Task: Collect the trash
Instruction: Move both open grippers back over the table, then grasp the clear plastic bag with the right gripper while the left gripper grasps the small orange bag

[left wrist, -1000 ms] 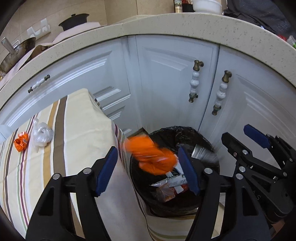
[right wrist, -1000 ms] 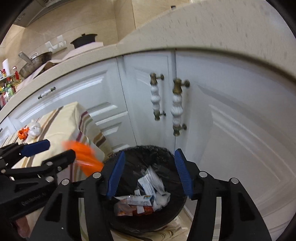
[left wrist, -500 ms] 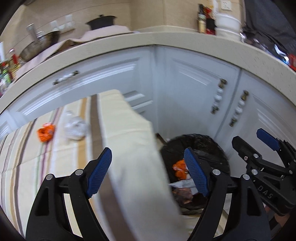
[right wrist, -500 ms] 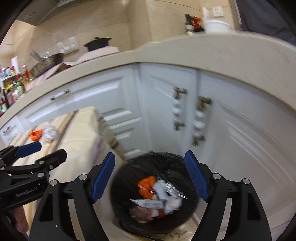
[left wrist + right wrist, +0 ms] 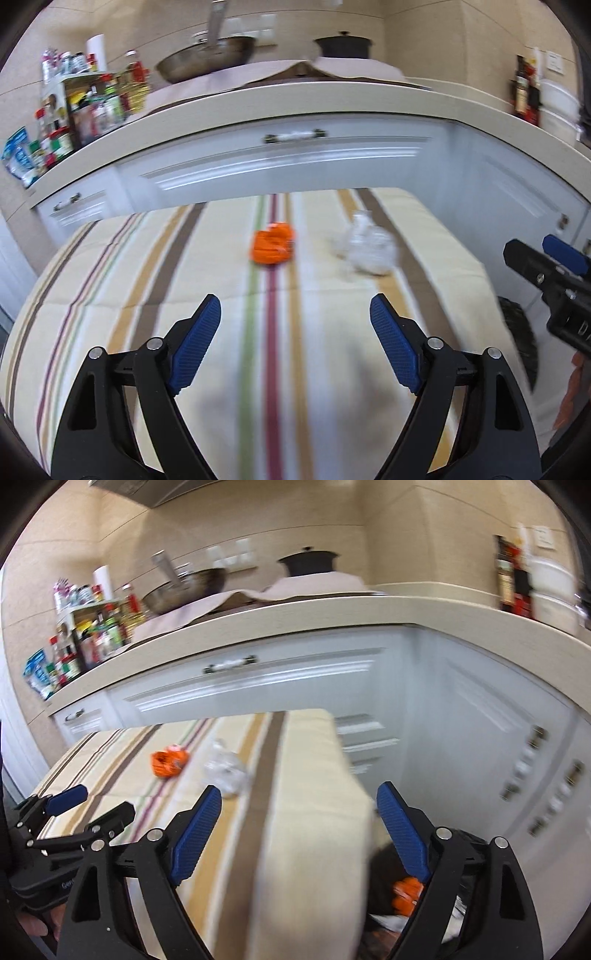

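bin (image 5: 384, 860) mostly hidden, shelf jars (image 5: 92, 107) blurred

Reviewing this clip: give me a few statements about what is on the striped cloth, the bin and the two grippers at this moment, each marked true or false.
1. The left gripper is open and holds nothing. True.
2. An orange wrapper lies on the striped cloth. True.
3. The clear crumpled plastic sits left of the orange wrapper in the left wrist view. False: it lies to its right.
4. The right gripper is shut on a piece of trash. False: it is open and empty.
5. The black bin already holds some orange trash. True.
6. The striped cloth is bare of trash. False: two pieces remain on it.
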Demonstrator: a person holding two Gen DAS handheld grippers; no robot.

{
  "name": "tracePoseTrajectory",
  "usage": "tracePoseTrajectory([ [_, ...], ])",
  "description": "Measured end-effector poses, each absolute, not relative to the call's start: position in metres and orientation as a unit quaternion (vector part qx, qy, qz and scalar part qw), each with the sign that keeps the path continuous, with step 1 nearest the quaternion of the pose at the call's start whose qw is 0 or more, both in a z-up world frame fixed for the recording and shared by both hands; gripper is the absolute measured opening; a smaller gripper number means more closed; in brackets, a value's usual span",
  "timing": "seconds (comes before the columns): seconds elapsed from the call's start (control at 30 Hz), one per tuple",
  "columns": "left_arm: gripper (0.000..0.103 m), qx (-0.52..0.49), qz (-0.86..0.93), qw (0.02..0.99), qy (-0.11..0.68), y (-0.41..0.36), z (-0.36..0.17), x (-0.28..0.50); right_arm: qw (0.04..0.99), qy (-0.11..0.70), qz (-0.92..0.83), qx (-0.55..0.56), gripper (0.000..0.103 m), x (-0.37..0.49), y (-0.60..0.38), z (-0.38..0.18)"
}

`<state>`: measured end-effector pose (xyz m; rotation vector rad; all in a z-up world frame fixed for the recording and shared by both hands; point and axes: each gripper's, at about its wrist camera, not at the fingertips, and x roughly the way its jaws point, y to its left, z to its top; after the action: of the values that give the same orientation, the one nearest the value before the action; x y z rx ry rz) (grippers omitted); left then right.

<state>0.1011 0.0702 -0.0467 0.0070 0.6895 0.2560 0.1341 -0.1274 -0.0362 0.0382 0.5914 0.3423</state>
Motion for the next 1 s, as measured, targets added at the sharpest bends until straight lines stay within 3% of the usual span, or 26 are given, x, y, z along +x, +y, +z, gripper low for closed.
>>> tracePoseTrajectory([
  [0.33, 0.086, -0.015, 0.197, 0.919, 0.342, 0.144, -0.060, 0.106, 0.920, 0.345, 0.179, -0.052, 0.084, 0.191, -0.031, -0.066],
  [0.73, 0.087, -0.033, 0.207, 0.912, 0.352, 0.170, -0.072, 0.115, 0.894, 0.415, 0.160, -0.065, 0.084, 0.226, -0.002, -0.091],
  [0.77, 0.087, -0.032, 0.206, 0.912, 0.353, 0.170, -0.073, 0.117, 0.891, 0.420, 0.160, -0.062, 0.083, 0.228, -0.002, -0.093],
  [0.87, 0.087, -0.032, 0.202, 0.910, 0.360, 0.170, -0.077, 0.122, 0.883, 0.433, 0.171, -0.056, 0.057, 0.231, 0.000, -0.096],
  [1.0, 0.087, -0.033, 0.195, 0.908, 0.369, 0.167, -0.080, 0.130, 0.883, 0.431, 0.180, -0.052, 0.055, 0.230, -0.001, -0.095],
])
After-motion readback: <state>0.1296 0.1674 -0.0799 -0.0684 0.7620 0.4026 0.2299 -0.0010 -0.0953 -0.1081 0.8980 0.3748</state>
